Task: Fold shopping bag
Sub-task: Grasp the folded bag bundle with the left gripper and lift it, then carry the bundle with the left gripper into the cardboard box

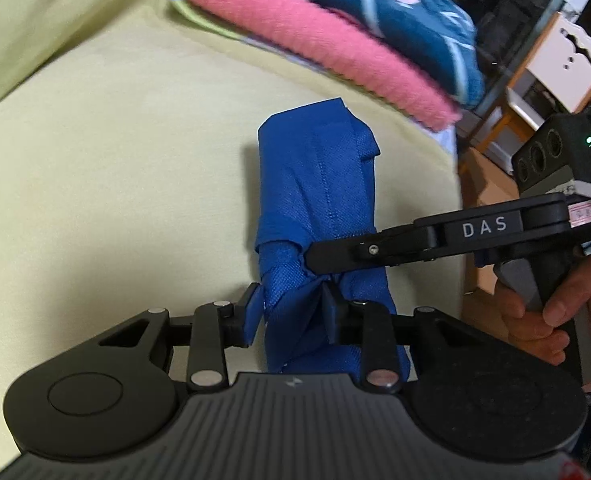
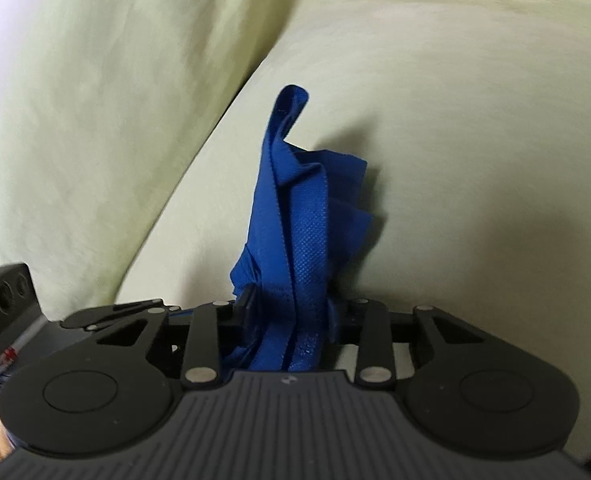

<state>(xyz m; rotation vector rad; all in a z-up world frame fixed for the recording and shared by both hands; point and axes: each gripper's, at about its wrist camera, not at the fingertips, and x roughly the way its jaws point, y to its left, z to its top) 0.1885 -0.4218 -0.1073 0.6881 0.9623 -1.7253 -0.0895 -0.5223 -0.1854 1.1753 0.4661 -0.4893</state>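
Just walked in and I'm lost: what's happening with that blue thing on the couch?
A person is folding a blue shopping bag on a pale yellow-green cushion, with a handheld gripper in each hand. The bag is already gathered into a narrow bundle. The left gripper has its near end bunched between its fingers, and the right gripper clamps the bundle from the side. A hand grips the right tool's handle. A stack of folded towels lies farther back on the cushion.
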